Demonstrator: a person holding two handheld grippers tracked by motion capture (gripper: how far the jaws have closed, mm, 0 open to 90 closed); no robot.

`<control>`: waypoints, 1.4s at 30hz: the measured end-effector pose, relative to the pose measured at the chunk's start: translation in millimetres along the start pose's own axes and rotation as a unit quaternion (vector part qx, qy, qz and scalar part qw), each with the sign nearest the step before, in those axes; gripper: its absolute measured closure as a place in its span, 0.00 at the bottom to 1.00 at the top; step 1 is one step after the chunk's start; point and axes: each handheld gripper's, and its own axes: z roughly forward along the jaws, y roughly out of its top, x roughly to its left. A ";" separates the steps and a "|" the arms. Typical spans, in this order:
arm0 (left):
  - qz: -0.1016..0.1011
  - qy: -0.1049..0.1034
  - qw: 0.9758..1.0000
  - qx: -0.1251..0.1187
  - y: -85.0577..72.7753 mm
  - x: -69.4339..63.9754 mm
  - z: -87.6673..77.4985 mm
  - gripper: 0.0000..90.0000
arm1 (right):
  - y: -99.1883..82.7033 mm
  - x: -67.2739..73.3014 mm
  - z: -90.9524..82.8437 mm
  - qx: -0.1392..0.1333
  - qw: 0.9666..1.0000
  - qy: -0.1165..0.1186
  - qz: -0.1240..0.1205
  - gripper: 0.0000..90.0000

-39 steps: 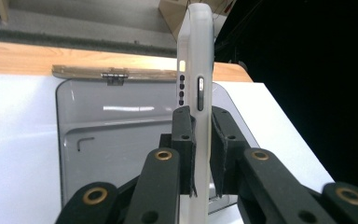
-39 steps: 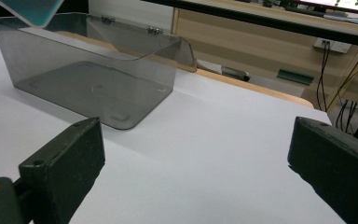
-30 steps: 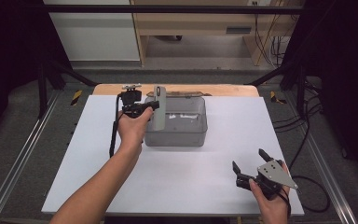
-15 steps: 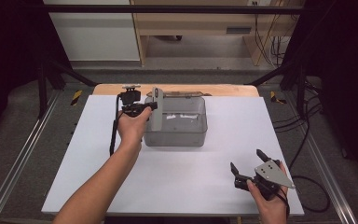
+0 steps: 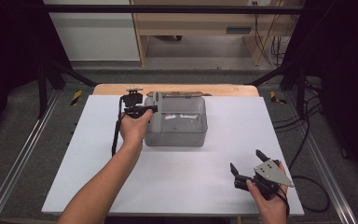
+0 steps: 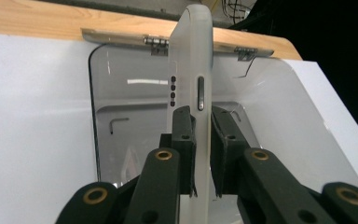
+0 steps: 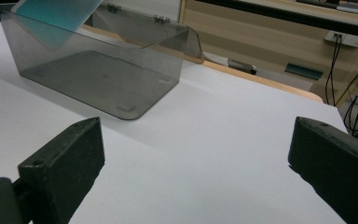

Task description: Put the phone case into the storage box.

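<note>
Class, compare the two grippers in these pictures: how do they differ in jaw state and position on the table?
The left gripper is shut on a thin white phone-like slab, held edge-up over the smoky plastic box; the right gripper stands open, holding nothing. The left is far up the table at the box; the right sits near the front edge. Both are black, two-jawed and hand-held.

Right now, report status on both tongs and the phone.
Left tongs shut on phone, held edge-up over open grey box. Right tongs open, near table edge. Small hex key on box floor.
</note>
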 end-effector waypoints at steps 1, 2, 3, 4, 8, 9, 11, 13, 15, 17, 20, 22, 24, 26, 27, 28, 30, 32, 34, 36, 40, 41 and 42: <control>0.001 0.000 1.000 0.002 -0.8 0.7 1.5 0.90 | -0.1 0.1 0.3 0.000 1.000 0.000 -0.001 0.04; 0.000 0.000 1.000 0.004 -1.8 1.5 3.7 0.90 | -0.1 0.2 0.4 0.001 1.000 0.001 -0.001 0.04; -0.001 -0.001 1.000 0.006 -2.9 2.2 5.8 0.90 | -0.2 0.3 0.6 0.001 1.000 0.001 -0.002 0.04; -0.001 -0.001 1.000 0.009 -3.7 2.7 7.8 0.90 | -0.3 0.5 0.8 0.002 1.000 0.002 -0.003 0.04; -0.004 -0.003 1.000 0.017 -7.3 3.5 15.6 0.90 | -0.5 1.1 1.3 0.005 1.000 0.003 -0.005 0.04; -0.006 -0.003 1.000 0.018 -8.2 3.4 17.4 0.90 | -0.6 1.2 1.5 0.006 1.000 0.003 -0.004 0.04; -0.007 -0.004 1.000 0.022 -9.8 3.5 20.7 0.90 | -0.9 1.2 2.1 0.008 1.000 0.003 -0.006 0.04; -0.007 -0.006 1.000 0.027 -11.2 3.8 23.6 0.90 | -1.1 1.2 2.4 0.009 1.000 0.004 -0.006 0.04; -0.009 -0.007 0.999 0.030 -12.1 4.5 26.0 0.90 | -1.5 1.3 2.8 0.010 1.000 0.005 -0.006 0.04; -0.009 -0.007 0.999 0.036 -12.2 5.8 28.0 0.90 | -1.8 1.4 3.3 0.013 1.000 0.007 -0.006 0.04; -0.014 -0.007 0.999 0.041 -12.4 8.5 31.4 0.90 | -2.3 2.0 4.3 0.018 1.000 0.008 -0.006 0.04; -0.011 -0.003 0.999 0.043 -11.9 10.2 33.0 0.89 | -2.5 2.4 4.9 0.020 1.000 0.009 -0.007 0.04; -0.007 0.003 0.999 0.043 -11.8 12.0 34.2 0.88 | -2.7 2.9 5.5 0.022 1.000 0.010 -0.009 0.04; 0.002 0.013 0.999 0.042 -11.7 14.1 35.5 0.87 | -2.9 3.4 6.1 0.024 1.000 0.011 -0.010 0.04; 0.006 0.017 0.999 0.043 -11.8 15.1 36.2 0.87 | -3.1 3.6 6.5 0.025 1.000 0.012 -0.011 0.04; 0.009 0.019 0.999 0.043 -11.8 16.1 36.8 0.86 | -3.2 3.8 6.9 0.026 1.000 0.012 -0.012 0.04; 0.013 0.019 0.999 0.044 -11.7 17.5 38.2 0.85 | -3.3 4.0 7.2 0.027 0.999 0.012 -0.012 0.04; 0.016 0.023 0.999 0.046 -11.6 19.2 39.8 0.85 | -3.4 4.0 7.4 0.029 0.999 0.011 -0.013 0.04; 0.016 0.024 0.998 0.050 -11.6 21.3 41.8 0.83 | -3.6 3.9 7.6 0.032 0.999 0.012 -0.011 0.04; 0.019 0.019 0.998 0.058 -11.9 21.7 43.8 0.84 | -4.0 3.7 7.9 0.034 0.999 0.011 -0.011 0.04; 0.030 0.021 0.997 0.066 -13.8 20.0 47.4 0.84 | -4.4 3.5 8.3 0.035 0.999 0.011 -0.011 0.04; 0.033 0.024 0.997 0.067 -14.2 19.3 48.0 0.84 | -4.4 3.6 8.3 0.036 0.999 0.011 -0.010 0.04; 0.036 0.026 0.997 0.068 -14.7 18.6 48.6 0.84 | -4.5 3.7 8.4 0.037 0.999 0.012 -0.011 0.04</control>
